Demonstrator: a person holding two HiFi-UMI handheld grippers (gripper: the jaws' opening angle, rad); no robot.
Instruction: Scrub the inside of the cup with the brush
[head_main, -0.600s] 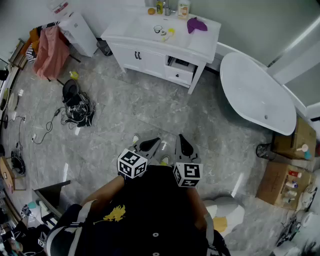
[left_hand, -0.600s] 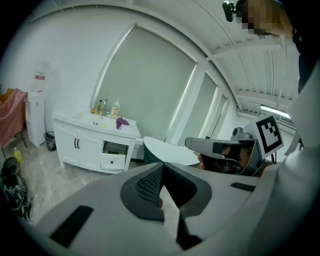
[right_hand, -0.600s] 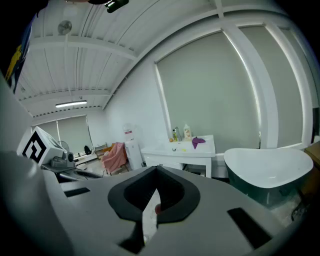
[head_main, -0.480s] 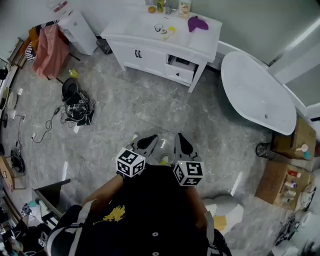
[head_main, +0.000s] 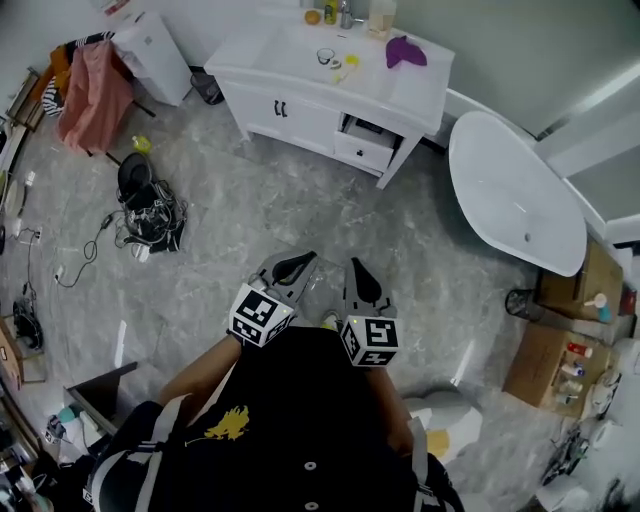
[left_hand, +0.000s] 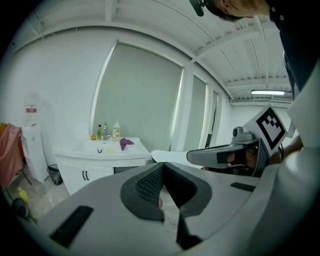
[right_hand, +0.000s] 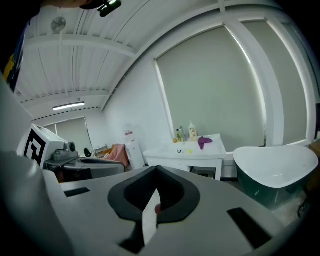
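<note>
- The cup (head_main: 325, 56) is sitting on the white vanity worktop (head_main: 285, 62) way across the room from me, near the sink basin. It's too small from here to see anything inside it.
- There's a little yellow thing just beside the cup. I think that's the brush (head_main: 348, 64), but it's too tiny to be sure.
- On the same worktop, a purple cloth (head_main: 405, 50) lies off to the right of those two, with a few bottles (head_main: 380, 12) and something orange (head_main: 313, 16) lined up along the back edge by the wall.
- One vanity drawer (head_main: 362, 135) under the worktop is hanging partly open.
- My left tongs (head_main: 292, 268) are closed right up, pads together, with nothing in them.
- Same deal with my right tongs (head_main: 358, 275): fully closed and empty.
- Both tongs are held close in front of me over the grey marble floor (head_main: 300, 210), side by side and tipped slightly down. They're well apart from the worktop and not touching anything.
- A white bathtub (head_main: 510, 195) sits to the right of the vanity.
- Over on the left there's a pink cloth (head_main: 90, 90) draped over something, plus a tangle of cables (head_main: 150, 210) on the floor.
- Cardboard boxes (head_main: 560, 360) with small bottles on them stand at the far right.
</note>
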